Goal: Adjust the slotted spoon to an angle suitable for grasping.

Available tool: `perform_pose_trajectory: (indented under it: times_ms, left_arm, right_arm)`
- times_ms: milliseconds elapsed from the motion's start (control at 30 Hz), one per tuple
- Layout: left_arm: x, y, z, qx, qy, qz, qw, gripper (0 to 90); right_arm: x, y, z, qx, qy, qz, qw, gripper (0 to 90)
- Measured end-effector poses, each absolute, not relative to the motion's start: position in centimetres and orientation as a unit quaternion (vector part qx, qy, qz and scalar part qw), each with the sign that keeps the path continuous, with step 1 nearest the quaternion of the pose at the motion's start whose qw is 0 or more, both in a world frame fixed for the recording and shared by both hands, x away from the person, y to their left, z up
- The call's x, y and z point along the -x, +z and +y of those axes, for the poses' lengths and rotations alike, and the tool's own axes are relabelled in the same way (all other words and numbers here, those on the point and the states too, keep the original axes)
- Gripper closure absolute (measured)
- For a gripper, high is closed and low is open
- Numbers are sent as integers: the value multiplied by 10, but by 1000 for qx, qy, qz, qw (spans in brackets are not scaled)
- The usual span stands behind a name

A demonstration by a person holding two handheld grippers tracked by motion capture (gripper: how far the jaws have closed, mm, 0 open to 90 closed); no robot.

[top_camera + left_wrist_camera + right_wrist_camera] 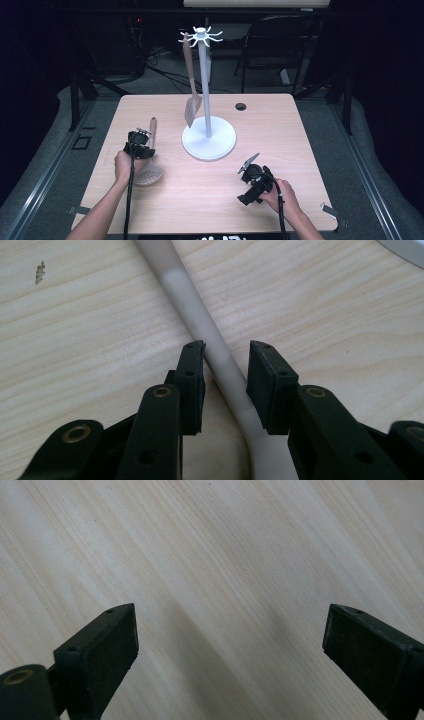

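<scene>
A white stand (208,135) with hooks at its top sits in the middle of the wooden table (280,125), and one spatula (191,95) already hangs from a hook, its blade just above the round base. That part of the job looks done. What seems left is the slotted spoon (149,170), which lies flat on the table to the left of the stand, its round head toward the person and its handle pointing away.

The left gripper (141,134) is down over that handle. In the left gripper view the pale handle (200,325) runs between the two black pads (192,385); the jaws are narrow around it, the left pad touching or nearly touching, the right pad showing a slim gap. So the grasp looks about to close but not firm yet, and the spoon rests on the wood.

The right gripper (248,172) rests low near the right front of the table, well apart from the stand and spoon. Its jaws stand wide with nothing between them but bare tabletop (225,580).

Judging from this, lifting the spoon and hooking it onto the stand are yet to come
</scene>
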State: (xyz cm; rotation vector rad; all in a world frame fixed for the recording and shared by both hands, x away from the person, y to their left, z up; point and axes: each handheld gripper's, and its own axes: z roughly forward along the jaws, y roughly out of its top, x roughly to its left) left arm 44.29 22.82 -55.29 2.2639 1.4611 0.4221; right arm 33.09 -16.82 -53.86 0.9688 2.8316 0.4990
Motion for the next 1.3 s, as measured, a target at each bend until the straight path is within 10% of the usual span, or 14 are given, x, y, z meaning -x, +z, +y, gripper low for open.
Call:
perform_pose_trajectory:
  times_ms: [1300]
  left_arm:
    - [-403,-545,258,-841,77,501,189,751]
  right_arm:
    - [-329,-537,-169,-317,157,934,54,84]
